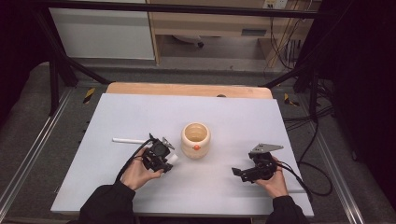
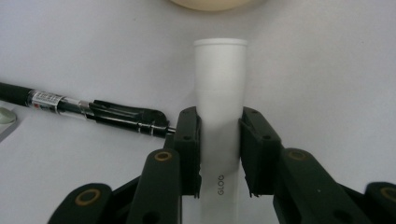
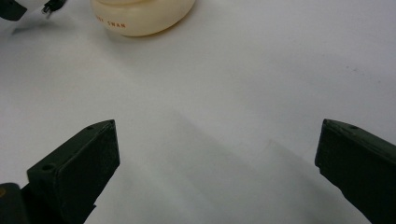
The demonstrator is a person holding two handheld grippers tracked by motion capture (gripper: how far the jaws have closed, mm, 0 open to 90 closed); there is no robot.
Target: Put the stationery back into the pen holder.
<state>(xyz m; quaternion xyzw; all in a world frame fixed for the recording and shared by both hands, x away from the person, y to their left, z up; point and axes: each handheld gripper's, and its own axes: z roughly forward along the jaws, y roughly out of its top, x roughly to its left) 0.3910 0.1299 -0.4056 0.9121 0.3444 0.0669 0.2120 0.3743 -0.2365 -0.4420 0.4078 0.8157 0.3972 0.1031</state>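
Observation:
My left gripper lies low on the table, left of a cream pot. It is shut on a white glue stick, whose pads press both sides of the tube; the stick's capped end points toward the pot. A black pen lies on the table just left of those jaws. My right gripper rests near the front right, open wide, with bare table between its fingers. From there the cream pot shows far off at upper left.
A thin white stick lies left of the left gripper. The white table top ends in a wooden strip at the back. A black cable trails off the right edge.

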